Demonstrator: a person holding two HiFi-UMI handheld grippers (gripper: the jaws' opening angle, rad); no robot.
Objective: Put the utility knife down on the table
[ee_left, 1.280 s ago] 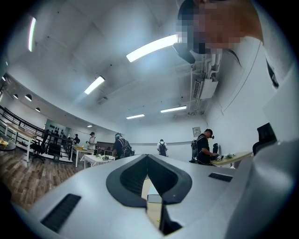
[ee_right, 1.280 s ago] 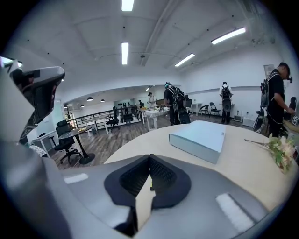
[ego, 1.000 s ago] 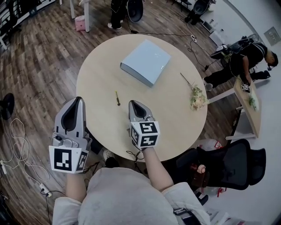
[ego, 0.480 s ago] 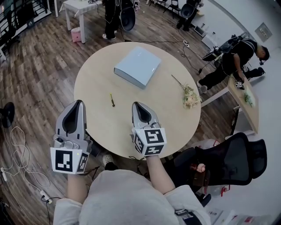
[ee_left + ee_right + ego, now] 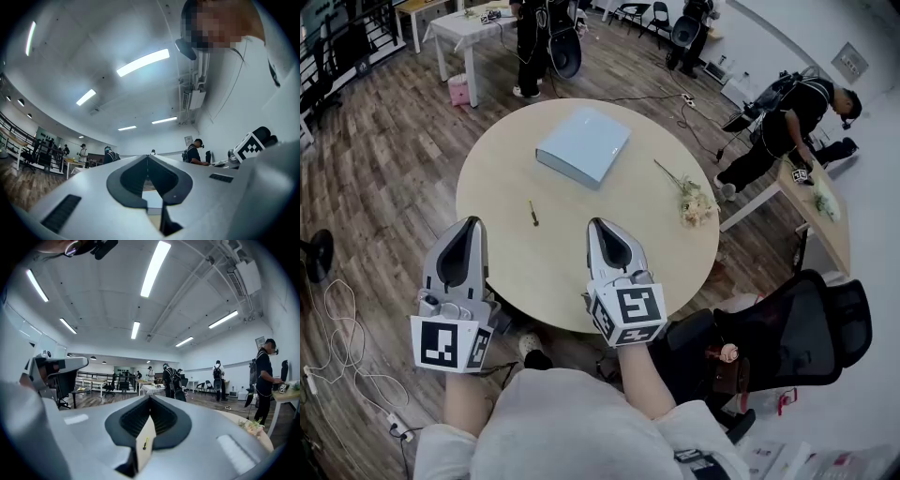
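Utility knife [image 5: 532, 213]: lies free on surface [image 5: 516, 272], task apparently done. L hand-held gripper [image 5: 471, 226] & R hand-held gripper [image 5: 599, 226]: jaws pressed together, empty, well apart from knife

A bare stretch of the round pale wooden table [image 5: 546, 274] is seen between the left gripper [image 5: 472, 223] and the right gripper [image 5: 598, 224] at its near edge. Ahead of that gap, the open middle is interrupted only by a thin yellow-handled utility knife [image 5: 532, 213]. The far side is blocked by a flat light-blue box [image 5: 583, 145]. What seems to be a dried flower sprig [image 5: 689, 199] is laid near the right rim, and a black office chair [image 5: 797, 337] is parked beyond it.
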